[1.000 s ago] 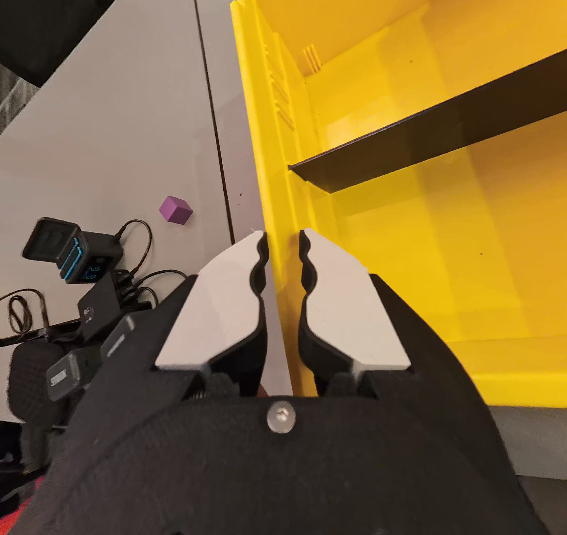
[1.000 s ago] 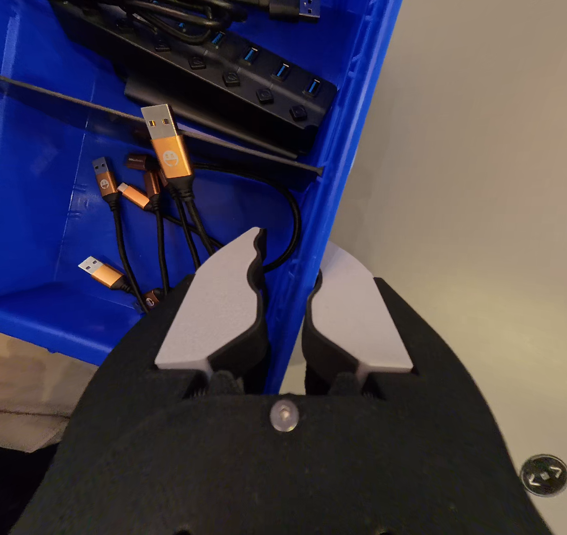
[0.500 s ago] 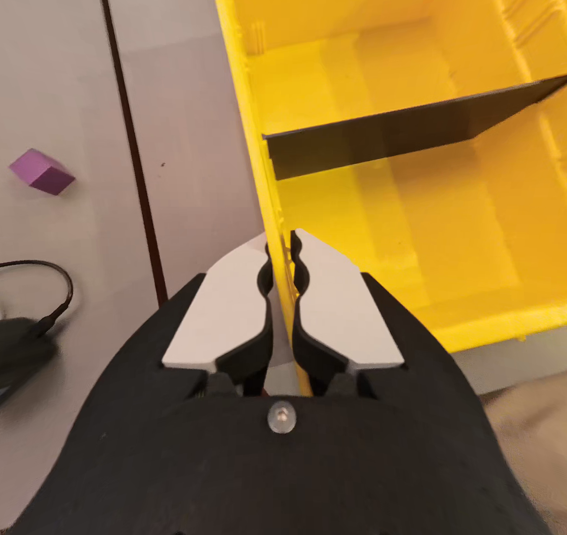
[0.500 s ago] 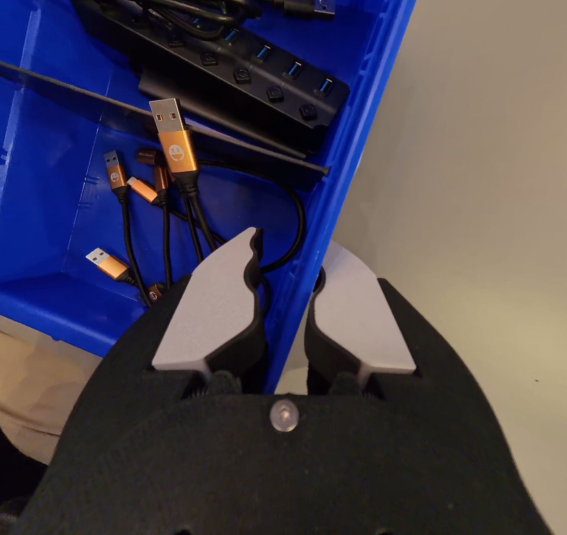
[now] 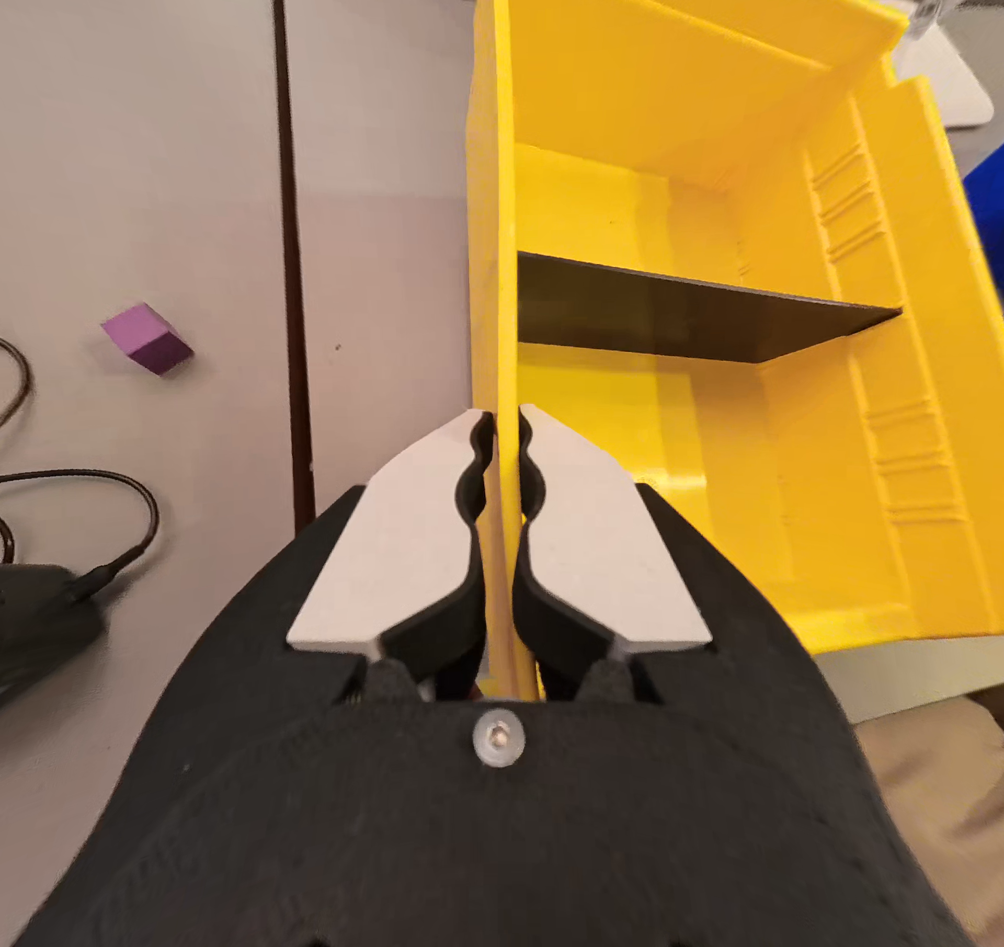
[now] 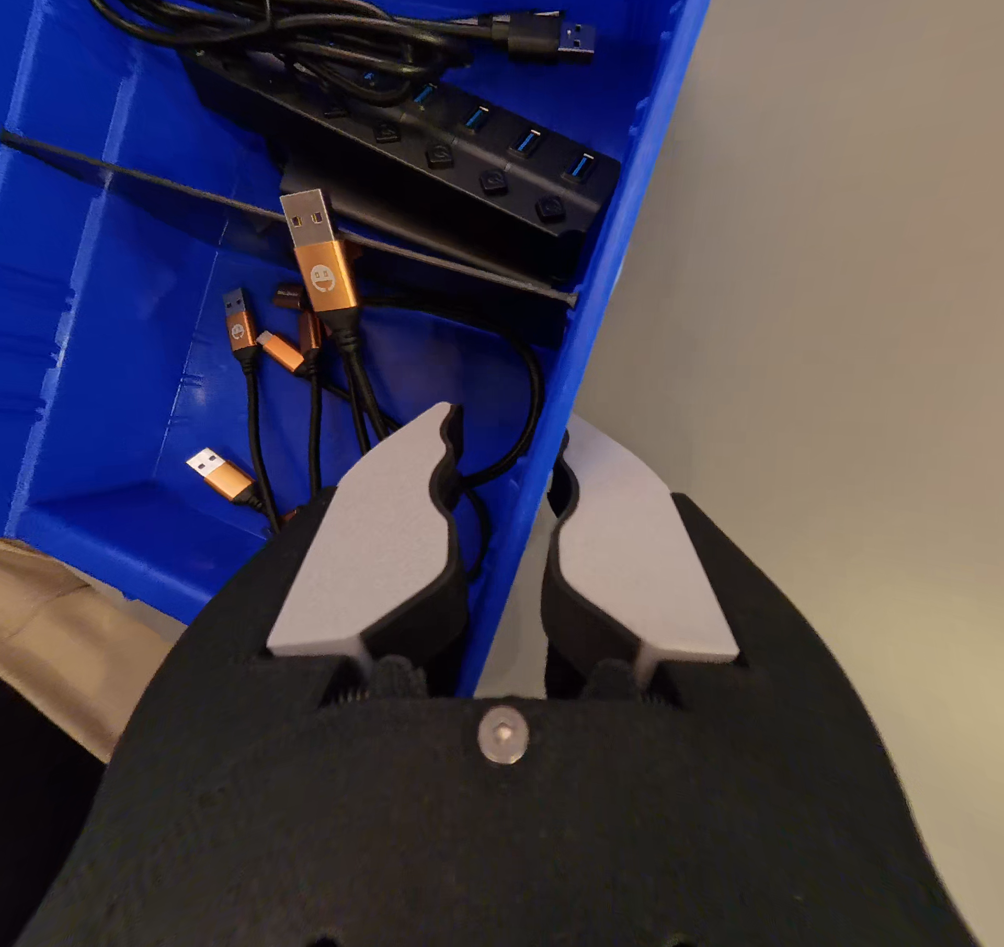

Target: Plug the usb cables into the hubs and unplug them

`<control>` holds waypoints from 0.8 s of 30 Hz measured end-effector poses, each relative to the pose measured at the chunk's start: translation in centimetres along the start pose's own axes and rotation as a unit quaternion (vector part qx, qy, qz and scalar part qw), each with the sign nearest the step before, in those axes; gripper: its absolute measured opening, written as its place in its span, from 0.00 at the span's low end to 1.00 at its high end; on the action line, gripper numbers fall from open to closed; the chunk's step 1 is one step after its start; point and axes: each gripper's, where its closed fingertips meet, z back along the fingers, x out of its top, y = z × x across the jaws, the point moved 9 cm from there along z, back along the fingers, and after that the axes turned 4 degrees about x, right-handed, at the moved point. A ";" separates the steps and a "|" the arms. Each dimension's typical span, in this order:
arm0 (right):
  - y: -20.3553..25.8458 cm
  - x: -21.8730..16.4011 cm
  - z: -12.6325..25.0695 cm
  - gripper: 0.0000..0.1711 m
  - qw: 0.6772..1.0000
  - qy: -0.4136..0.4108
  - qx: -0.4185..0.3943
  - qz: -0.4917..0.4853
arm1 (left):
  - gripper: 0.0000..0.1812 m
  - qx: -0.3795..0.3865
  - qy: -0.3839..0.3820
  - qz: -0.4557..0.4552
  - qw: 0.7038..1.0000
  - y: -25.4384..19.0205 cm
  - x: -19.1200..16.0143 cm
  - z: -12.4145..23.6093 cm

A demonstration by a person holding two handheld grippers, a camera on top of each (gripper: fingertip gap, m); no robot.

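Observation:
My left gripper point(image 5: 506, 421) is shut on the left wall of an empty yellow bin point(image 5: 679, 106) with a black divider point(image 5: 679, 318). My right gripper point(image 6: 510, 415) straddles the right wall of a blue bin point(image 6: 625, 214) and grips it. In that bin a black multi-port USB hub point(image 6: 489, 160) lies behind a thin black divider point(image 6: 163, 187), under a coiled black cable point(image 6: 271, 24) with a black plug point(image 6: 548, 41). Several orange-sleeved USB cables lie in the near compartment. One plug point(image 6: 320, 252) stands up against the divider.
A purple cube point(image 5: 146, 337) lies on the grey table left of the yellow bin. A black device with a cable point(image 5: 32, 616) sits at the left edge. A dark seam point(image 5: 288, 214) runs along the table. The blue bin's corner point(image 5: 986, 204) shows right of the yellow bin.
My left gripper has closed onto the yellow bin's wall and the view has swung along it. The blue bin has shifted with my right gripper over the table.

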 end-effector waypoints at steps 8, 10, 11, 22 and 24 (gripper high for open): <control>6.6 2.7 -4.2 0.24 0.998 -0.023 0.064 0.016 | 0.04 -0.001 -0.106 0.077 0.991 2.1 1.1 3.4; 8.4 3.1 -5.3 0.26 0.996 -0.035 0.086 0.012 | 0.04 0.000 -0.135 0.101 0.986 2.7 1.4 4.4; 9.4 3.4 -5.9 0.27 0.995 -0.045 0.091 0.013 | 0.04 0.000 -0.152 0.114 0.982 2.9 1.5 4.8; 19.6 5.7 -12.1 0.54 0.978 -0.109 0.180 0.003 | 0.04 0.008 -0.222 0.155 0.963 4.4 1.8 7.2; 21.2 6.0 -13.1 0.58 0.975 -0.108 0.193 0.010 | 0.04 -0.002 -0.231 0.162 0.959 4.6 1.8 7.1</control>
